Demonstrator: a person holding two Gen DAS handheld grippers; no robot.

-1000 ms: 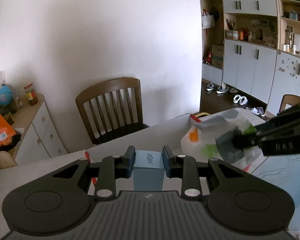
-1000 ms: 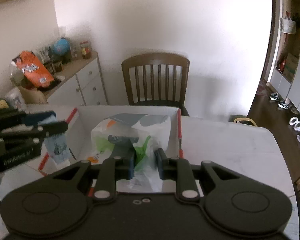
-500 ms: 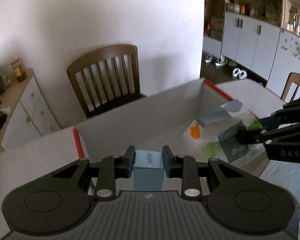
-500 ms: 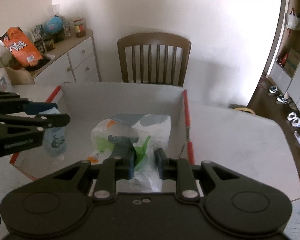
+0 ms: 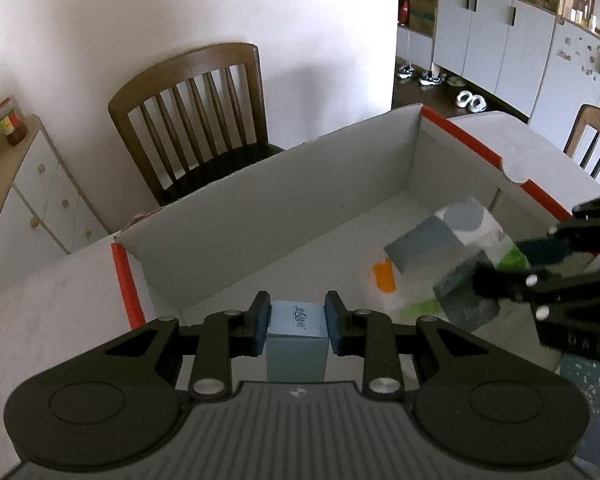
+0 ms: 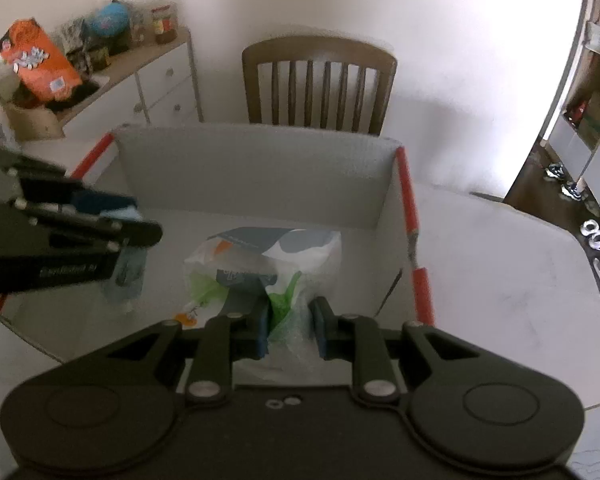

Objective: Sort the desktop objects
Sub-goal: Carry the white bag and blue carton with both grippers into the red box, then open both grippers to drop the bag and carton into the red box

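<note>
My left gripper (image 5: 297, 322) is shut on a small light-blue box (image 5: 297, 340) and holds it over the near left part of an open white cardboard box with red edges (image 5: 260, 204). My right gripper (image 6: 288, 328) is shut on a white plastic packet with grey, green and orange print (image 6: 268, 264) and holds it inside the same box (image 6: 256, 176). The packet (image 5: 440, 256) and the right gripper (image 5: 548, 280) show at the right of the left wrist view. The left gripper (image 6: 112, 236) with its blue box (image 6: 126, 276) shows at the left of the right wrist view.
A brown wooden chair (image 5: 192, 116) stands behind the box against the white wall. A white drawer cabinet (image 6: 156, 84) with an orange bag (image 6: 36, 60), a globe and jars is at the left. The white table (image 6: 500, 280) extends right. A second chair (image 5: 596, 140) is at far right.
Both grippers have moved forward and down over the open box. The blue box and the packet are now lower inside it, each still held.
</note>
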